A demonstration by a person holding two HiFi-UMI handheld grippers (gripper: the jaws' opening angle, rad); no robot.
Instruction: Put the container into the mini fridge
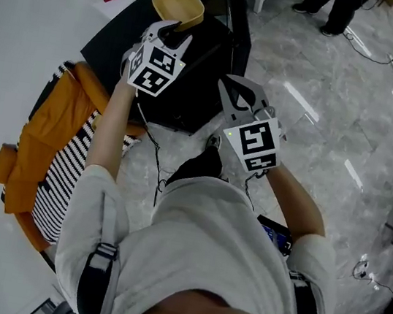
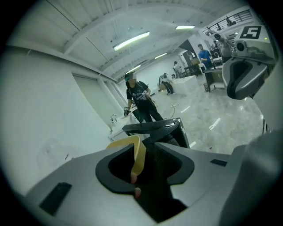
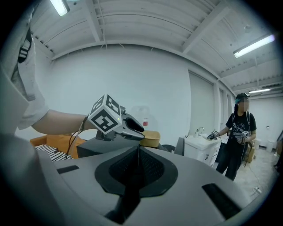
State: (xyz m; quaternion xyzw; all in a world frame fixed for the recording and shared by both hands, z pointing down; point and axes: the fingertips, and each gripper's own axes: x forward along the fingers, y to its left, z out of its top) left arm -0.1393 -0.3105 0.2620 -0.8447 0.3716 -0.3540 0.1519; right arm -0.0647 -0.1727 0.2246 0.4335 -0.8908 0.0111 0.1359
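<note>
A yellow container [image 1: 177, 5] stands on top of the black mini fridge [image 1: 194, 78]. My left gripper [image 1: 170, 32] reaches it from the near side, and the container's near wall [image 2: 139, 152] stands between its spread jaws; the pads do not appear to press on it. In the right gripper view the left gripper [image 3: 135, 129] points at the container [image 3: 150, 137] on the fridge [image 3: 97, 148]. My right gripper [image 1: 238, 91] hovers to the right of the fridge, shut, its jaws [image 3: 138, 150] meeting with nothing between them. The fridge door is not visible from here.
An orange jacket over a striped cloth [image 1: 41, 157] lies on a seat left of the fridge. A white counter [image 1: 28, 7] runs behind. A cable [image 1: 155, 161] trails over the marble floor. A person [image 3: 239, 132] stands by a white sink cabinet [image 3: 201, 148].
</note>
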